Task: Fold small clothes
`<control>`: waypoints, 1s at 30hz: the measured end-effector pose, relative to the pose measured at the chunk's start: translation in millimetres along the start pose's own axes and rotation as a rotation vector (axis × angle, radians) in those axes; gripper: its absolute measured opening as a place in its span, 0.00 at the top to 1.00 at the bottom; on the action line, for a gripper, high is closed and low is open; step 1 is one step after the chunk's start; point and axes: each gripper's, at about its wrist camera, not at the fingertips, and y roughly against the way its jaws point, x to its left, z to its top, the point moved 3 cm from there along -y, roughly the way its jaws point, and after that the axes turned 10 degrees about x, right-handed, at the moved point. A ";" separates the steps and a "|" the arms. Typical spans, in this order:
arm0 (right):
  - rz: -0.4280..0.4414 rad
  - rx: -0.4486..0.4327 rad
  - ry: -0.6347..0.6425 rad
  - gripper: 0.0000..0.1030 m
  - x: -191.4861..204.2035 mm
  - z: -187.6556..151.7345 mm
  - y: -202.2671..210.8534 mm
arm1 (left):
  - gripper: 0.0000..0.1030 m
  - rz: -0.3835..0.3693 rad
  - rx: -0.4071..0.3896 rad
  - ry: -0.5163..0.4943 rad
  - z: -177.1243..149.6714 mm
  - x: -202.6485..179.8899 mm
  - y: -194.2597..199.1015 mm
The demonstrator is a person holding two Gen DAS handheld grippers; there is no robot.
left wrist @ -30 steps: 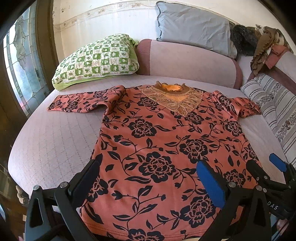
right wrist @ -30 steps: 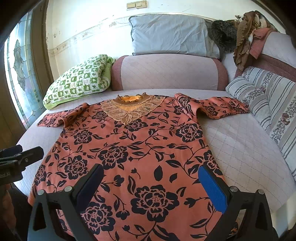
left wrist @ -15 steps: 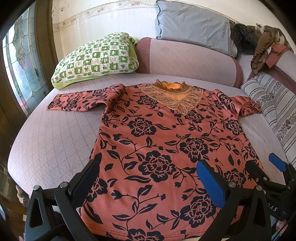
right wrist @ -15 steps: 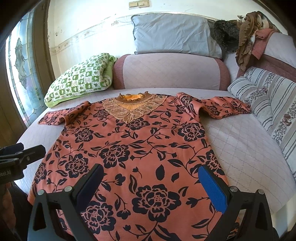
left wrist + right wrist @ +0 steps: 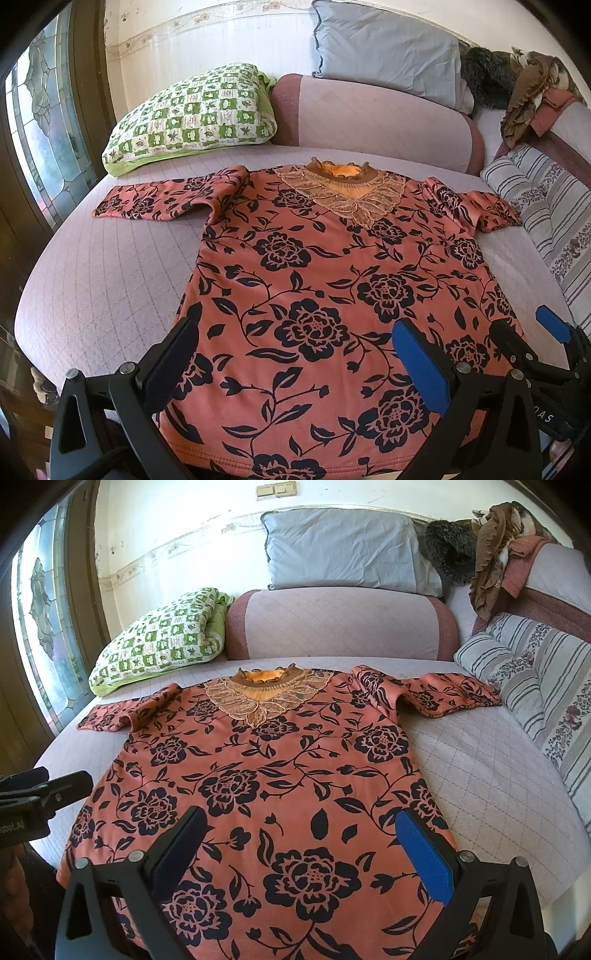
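Salmon-orange floral knit top (image 5: 325, 295) lies flat on the quilted bed (image 5: 103, 266). Left gripper (image 5: 295, 354) and right gripper (image 5: 303, 845) are spread wide, empty, above the top's hem. Risk: pinching one layer only, so the fold skews.

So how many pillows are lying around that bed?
3: a green checked pillow at back left, a grey pillow atop the headrest, a striped pillow at right. Others may be hidden.

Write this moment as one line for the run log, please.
floral top: flat on bed, unfolded | left hand-held gripper: open above hem | right hand-held gripper: open above hem
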 end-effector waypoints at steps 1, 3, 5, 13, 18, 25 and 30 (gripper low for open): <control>-0.001 0.001 0.000 0.00 0.1 -0.1 -0.3 | 0.00 0.001 0.001 0.001 0.1 0.0 0.0; -0.001 0.001 0.001 0.00 0.2 -0.2 -0.3 | 0.00 0.000 0.003 0.003 0.7 0.1 0.2; -0.001 0.001 0.001 0.00 0.2 -0.2 -0.3 | 0.00 -0.001 0.000 0.004 1.1 0.6 0.7; 0.001 0.002 0.017 0.00 2.8 -0.2 -0.3 | 0.00 -0.003 0.010 0.006 0.4 0.8 -2.4; 0.003 0.002 0.016 0.00 3.0 -0.2 -0.8 | 0.00 -0.005 0.007 0.006 0.7 1.3 -2.1; -0.003 0.008 0.021 0.00 3.2 -0.8 -2.2 | 0.00 -0.011 0.019 0.017 0.6 3.4 -5.4; -0.005 0.013 0.022 0.00 3.2 -1.4 -3.8 | 0.00 -0.014 0.020 0.018 1.4 3.9 -7.6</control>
